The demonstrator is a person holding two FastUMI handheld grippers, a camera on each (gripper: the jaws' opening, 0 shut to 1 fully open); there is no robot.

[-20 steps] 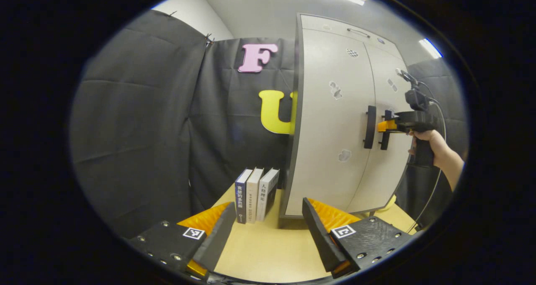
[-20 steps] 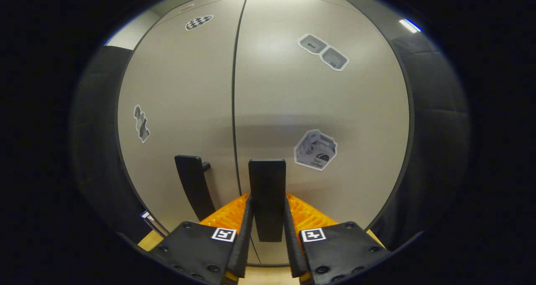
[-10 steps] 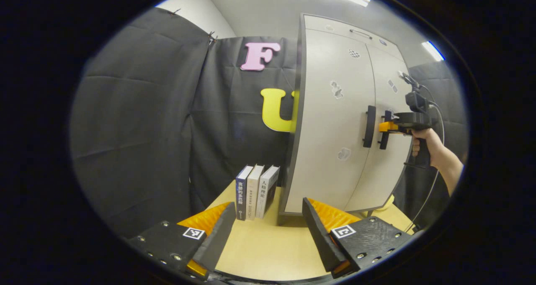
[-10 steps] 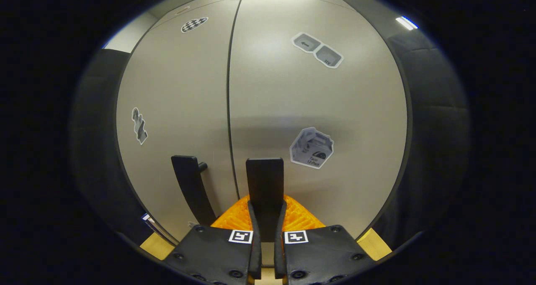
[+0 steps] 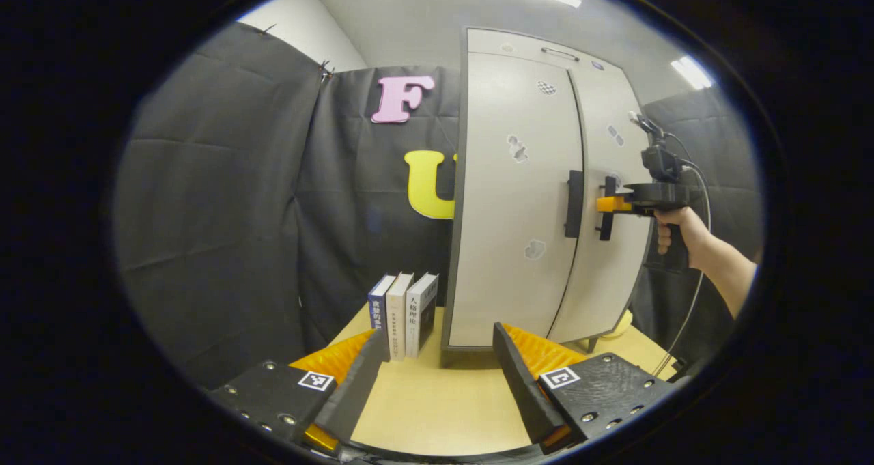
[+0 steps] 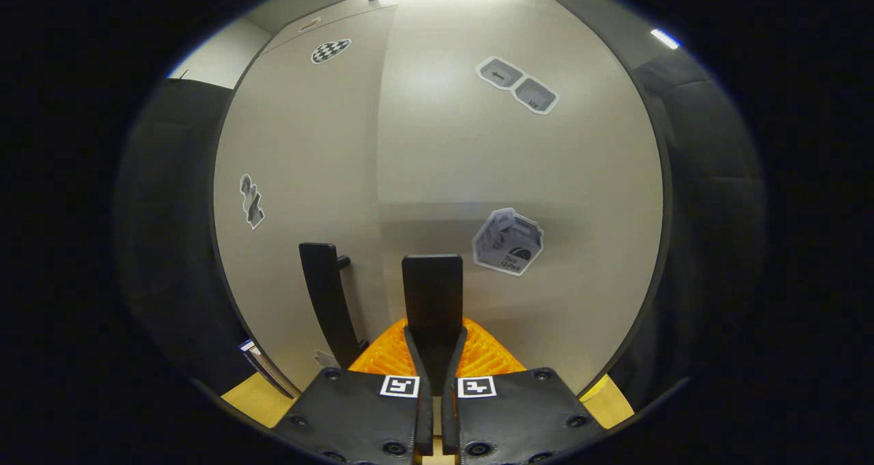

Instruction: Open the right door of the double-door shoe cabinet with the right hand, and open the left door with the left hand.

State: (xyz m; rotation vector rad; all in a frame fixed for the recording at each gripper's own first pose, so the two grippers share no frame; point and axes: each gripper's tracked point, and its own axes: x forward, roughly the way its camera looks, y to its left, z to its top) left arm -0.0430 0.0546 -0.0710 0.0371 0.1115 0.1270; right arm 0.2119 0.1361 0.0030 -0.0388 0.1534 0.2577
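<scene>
On the light wooden bench [image 5: 437, 403] stands a tall pale grey shoe cabinet with two doors [image 5: 509, 205]. It sits on the far part of the bench, close to the black cloth wall [image 5: 225, 199]. Each door has a black upright bar handle near the middle seam.

The right tool [image 6: 433, 356] is closed tight on the black bar handle of the right door [image 6: 432, 294]. Both of its fingers [image 6: 416, 376] press on the sides of the bar. In the left gripper view the right tool [image 5: 610, 204] is seen from the side, held by a hand [image 5: 676, 229], with its tip at the right door handle [image 5: 605, 207]. The right door [image 6: 519, 178] looks pulled out a little past the left door [image 6: 307, 178], because the seam between them shows a small step. How far it has swung, I cannot tell.

The left tool [image 5: 437, 383] is low over the bench, near the front edge, well apart from the cabinet. Its two fingers [image 5: 515, 376] are spread wide and hold nothing. The black bar handle of the left door [image 5: 574, 204] is just beside the right one, and nothing touches it.

Three books with dark blue and white spines [image 5: 403, 308] stand upright on the bench just left of the cabinet. A black cable [image 5: 696, 246] hangs from the right tool.
</scene>
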